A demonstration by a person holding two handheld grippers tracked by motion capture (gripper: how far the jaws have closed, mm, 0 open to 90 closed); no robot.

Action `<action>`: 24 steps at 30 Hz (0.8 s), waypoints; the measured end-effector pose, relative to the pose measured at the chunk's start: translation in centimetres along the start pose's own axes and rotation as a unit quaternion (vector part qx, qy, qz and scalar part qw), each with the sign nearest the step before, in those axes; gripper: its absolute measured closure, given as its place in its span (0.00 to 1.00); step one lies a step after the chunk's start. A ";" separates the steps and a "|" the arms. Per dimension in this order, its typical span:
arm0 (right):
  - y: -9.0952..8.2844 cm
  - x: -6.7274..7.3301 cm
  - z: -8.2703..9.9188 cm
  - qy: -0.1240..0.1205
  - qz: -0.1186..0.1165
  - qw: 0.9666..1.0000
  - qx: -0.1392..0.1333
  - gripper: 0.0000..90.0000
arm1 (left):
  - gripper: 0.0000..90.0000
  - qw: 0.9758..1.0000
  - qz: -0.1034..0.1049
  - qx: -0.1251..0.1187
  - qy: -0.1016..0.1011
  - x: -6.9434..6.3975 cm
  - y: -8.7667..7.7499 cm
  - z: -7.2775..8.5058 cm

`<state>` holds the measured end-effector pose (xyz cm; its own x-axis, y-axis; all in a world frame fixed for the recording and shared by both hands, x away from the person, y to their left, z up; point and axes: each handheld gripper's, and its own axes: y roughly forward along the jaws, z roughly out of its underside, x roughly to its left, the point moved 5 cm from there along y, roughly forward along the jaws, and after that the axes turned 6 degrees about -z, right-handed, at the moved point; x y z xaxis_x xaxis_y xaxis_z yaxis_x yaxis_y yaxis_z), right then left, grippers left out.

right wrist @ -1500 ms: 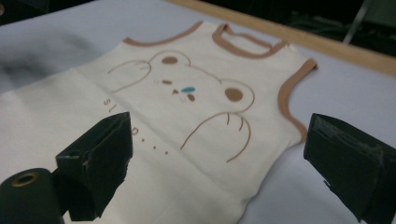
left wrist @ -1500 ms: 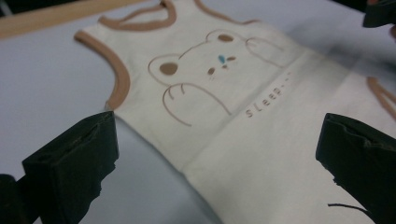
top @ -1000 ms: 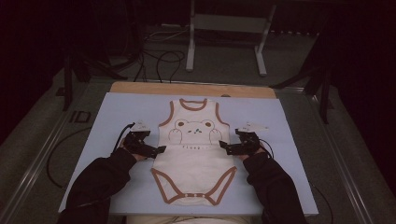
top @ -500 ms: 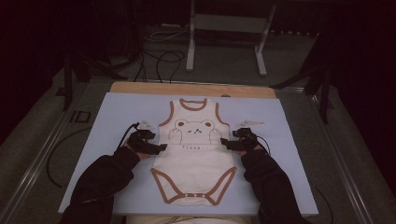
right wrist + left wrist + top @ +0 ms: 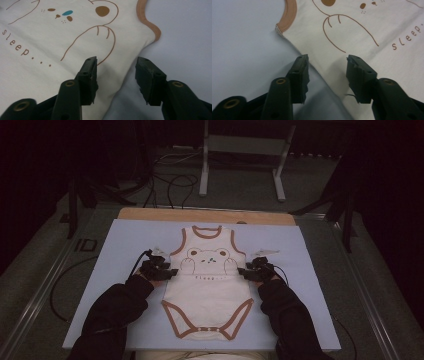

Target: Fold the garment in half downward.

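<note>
Both tongs straddle the side edges of a baby bodysuit, jaws partly open.

The cream bodysuit (image 5: 207,290) with brown trim and a bear print lies flat at the centre of the high view, on the pale blue surface (image 5: 125,240). The left tongs (image 5: 170,271) sit at its left edge, the right tongs (image 5: 244,271) at its right edge, both level with the bear's paws. In each gripper view the jaws have just been closing and stand part-way apart, one over the cloth, the other over the surface, the garment's side seam running between them; the pads do not yet pinch the cloth.
</note>
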<state>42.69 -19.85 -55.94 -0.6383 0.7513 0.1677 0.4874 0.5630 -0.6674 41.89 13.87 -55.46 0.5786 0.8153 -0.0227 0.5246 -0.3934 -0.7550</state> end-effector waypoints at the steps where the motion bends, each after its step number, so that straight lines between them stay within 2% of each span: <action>1: 0.0 0.0 0.0 -0.001 0.003 1.000 0.001 0.60 | 0.63 1.000 -0.002 0.000 -0.001 -0.1 0.0 0.0; 8: 0.1 0.5 0.0 -0.025 0.020 0.999 0.011 0.69 | 0.71 1.000 -0.014 -0.001 0.003 -0.6 0.3 -0.1; 12: 0.2 0.8 -0.1 -0.029 0.014 0.999 0.014 0.80 | 0.76 1.000 -0.019 0.000 -0.003 -0.6 0.4 -0.2; 17: 0.3 1.0 -0.1 -0.030 0.006 0.999 0.015 0.88 | 0.80 1.000 -0.019 0.002 -0.004 -0.8 0.5 -0.3; 18: 0.4 1.1 -0.1 -0.032 0.000 0.999 0.015 0.93 | 0.83 1.000 -0.019 0.002 -0.004 -0.9 0.5 -0.3; 22: 0.5 1.4 -0.2 -0.034 -0.004 0.999 0.017 0.97 | 0.88 1.000 -0.012 0.002 -0.005 -1.0 0.6 -0.5; 23: 0.5 1.4 -0.2 -0.034 -0.004 0.999 0.017 0.97 | 0.88 1.000 -0.007 0.003 -0.005 -1.1 0.6 -0.5; 24: 0.5 1.5 -0.2 -0.039 -0.003 0.999 0.018 0.98 | 0.93 1.000 0.003 0.004 -0.005 -1.4 0.7 -0.6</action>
<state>42.14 -18.38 -55.87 -0.6860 0.7183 0.1159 0.4622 0.5532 -0.6930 41.88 12.22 -55.59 0.5748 0.8176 -0.0344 0.5167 -0.3952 -0.7595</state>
